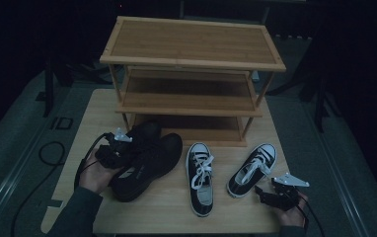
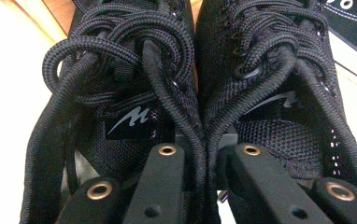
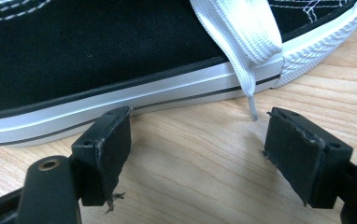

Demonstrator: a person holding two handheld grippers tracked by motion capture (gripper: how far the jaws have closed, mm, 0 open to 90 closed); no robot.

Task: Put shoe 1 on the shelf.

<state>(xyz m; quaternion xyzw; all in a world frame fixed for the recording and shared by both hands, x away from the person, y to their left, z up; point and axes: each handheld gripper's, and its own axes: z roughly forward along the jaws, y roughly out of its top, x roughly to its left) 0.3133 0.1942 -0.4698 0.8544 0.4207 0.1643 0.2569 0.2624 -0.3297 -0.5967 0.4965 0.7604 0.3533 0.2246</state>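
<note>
Pinching both inner collars at once seems to be the idea here: the left gripper (image 1: 113, 148) is set over the pair of black sneakers (image 1: 144, 160), and in the left gripper view 1 jaw is tucked inside each shoe with the 2 touching inner walls squeezed between them, so the pair can be lifted as 1 unit. The jaws are drawn close together on that fabric, just below the laces and the logo tongues (image 2: 132, 122). The sneakers are parked side by side on the table (image 1: 93, 113), right in front of the bamboo shoe rack (image 1: 191, 59), toes pointed toward its bottom shelf, which looks like the likely destination.

The right gripper (image 1: 268, 195) is held low near the table's front right corner, jaws spread wide with nothing between them. In the right gripper view it is seen lined up beside the white rubber sole of the right canvas shoe (image 3: 134, 88), with a white lace tip (image 3: 251, 109) dangling just ahead of the jaws. It's probably being staged for that shoe; the other canvas shoe (image 1: 200, 177) is lying between the 2 pairs' spots, untouched.
</note>
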